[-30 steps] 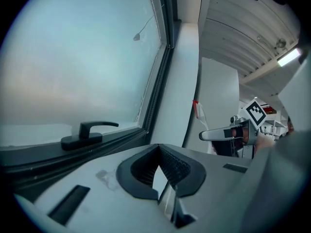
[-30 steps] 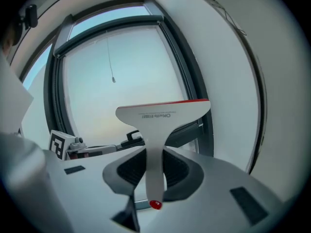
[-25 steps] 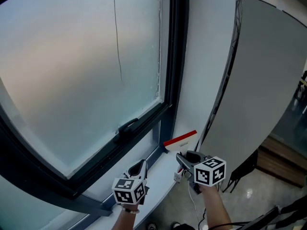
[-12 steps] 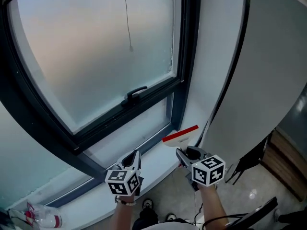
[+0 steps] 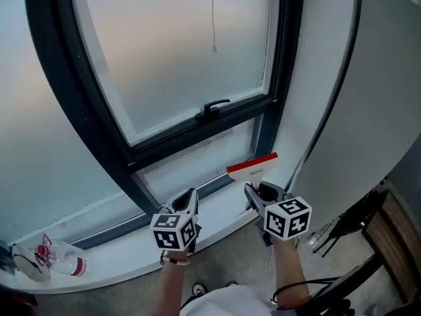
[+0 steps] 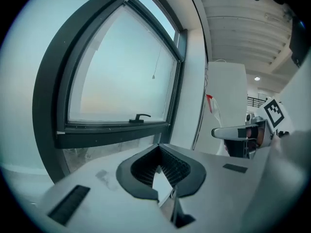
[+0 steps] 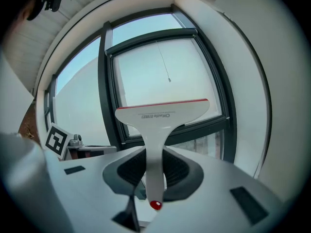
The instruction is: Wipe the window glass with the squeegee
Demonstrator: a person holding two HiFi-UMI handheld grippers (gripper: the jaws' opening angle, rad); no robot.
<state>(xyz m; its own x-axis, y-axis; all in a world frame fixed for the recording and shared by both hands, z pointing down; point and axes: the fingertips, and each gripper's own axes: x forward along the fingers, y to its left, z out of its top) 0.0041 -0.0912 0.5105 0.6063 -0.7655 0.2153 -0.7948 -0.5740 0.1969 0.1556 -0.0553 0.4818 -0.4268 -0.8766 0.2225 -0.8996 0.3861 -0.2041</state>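
A white squeegee [image 5: 252, 167] with a red blade edge stands up from my right gripper [image 5: 254, 193], which is shut on its handle. In the right gripper view the squeegee [image 7: 163, 113] has its blade level in front of the frosted window glass [image 7: 160, 72], apart from it. My left gripper [image 5: 190, 197] hangs beside it over the white sill [image 5: 118, 252], shut with nothing in it. The left gripper [image 6: 158, 150] points at the lower window pane. The glass [image 5: 171, 51] sits in a dark frame.
A dark window handle [image 5: 216, 105] sits on the sash's bottom rail. A thin pull cord [image 5: 213, 18] hangs before the glass. A crumpled plastic bottle [image 5: 56, 259] lies at the sill's left end. A grey panel [image 5: 368, 110] stands on the right, with cables near the floor.
The head view has swung left and pulled back, bringing the sill and the bottle into sight. Both grippers keep their places relative to each other, the squeegee still held.
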